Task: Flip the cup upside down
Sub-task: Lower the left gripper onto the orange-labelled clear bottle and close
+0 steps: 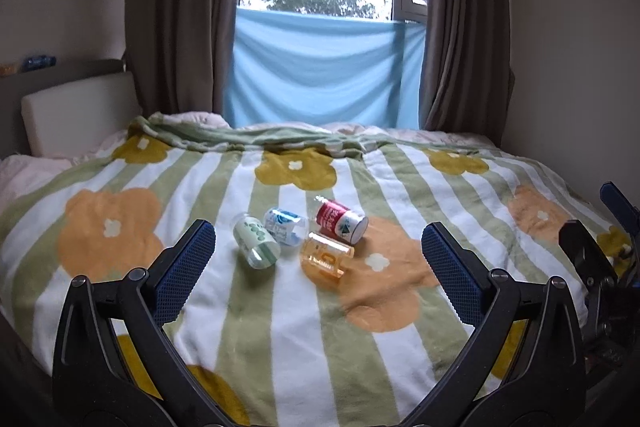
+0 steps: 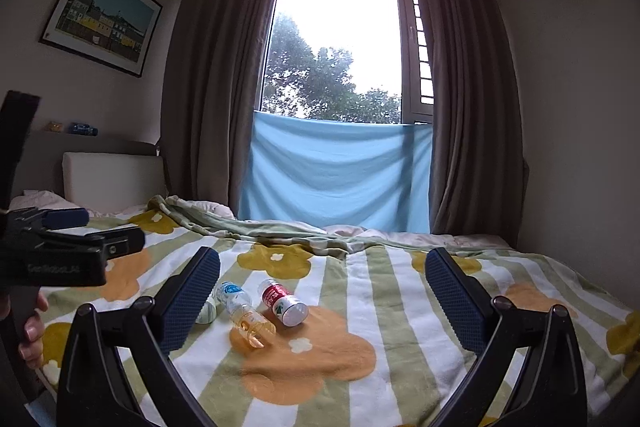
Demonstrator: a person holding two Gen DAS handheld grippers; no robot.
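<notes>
Several small clear cups lie on their sides on the flowered blanket (image 1: 280, 327): a green-patterned cup (image 1: 257, 242), a blue cup (image 1: 285, 224), a red cup (image 1: 340, 219) and an orange cup (image 1: 326, 254). My left gripper (image 1: 318, 251) is open and empty, held above the bed just short of the cups. My right gripper (image 2: 322, 285) is open and empty too, farther back. In the right wrist view the red cup (image 2: 285, 302), orange cup (image 2: 252, 325) and blue cup (image 2: 232, 294) show; the green cup (image 2: 207, 313) is half hidden behind the left finger.
The bed has a white headboard (image 1: 76, 115) at the left and rumpled bedding (image 1: 240, 137) at the far edge. Brown curtains and a blue cloth (image 1: 324, 71) hang at the window. The left gripper's body (image 2: 60, 255) shows at the right view's left edge.
</notes>
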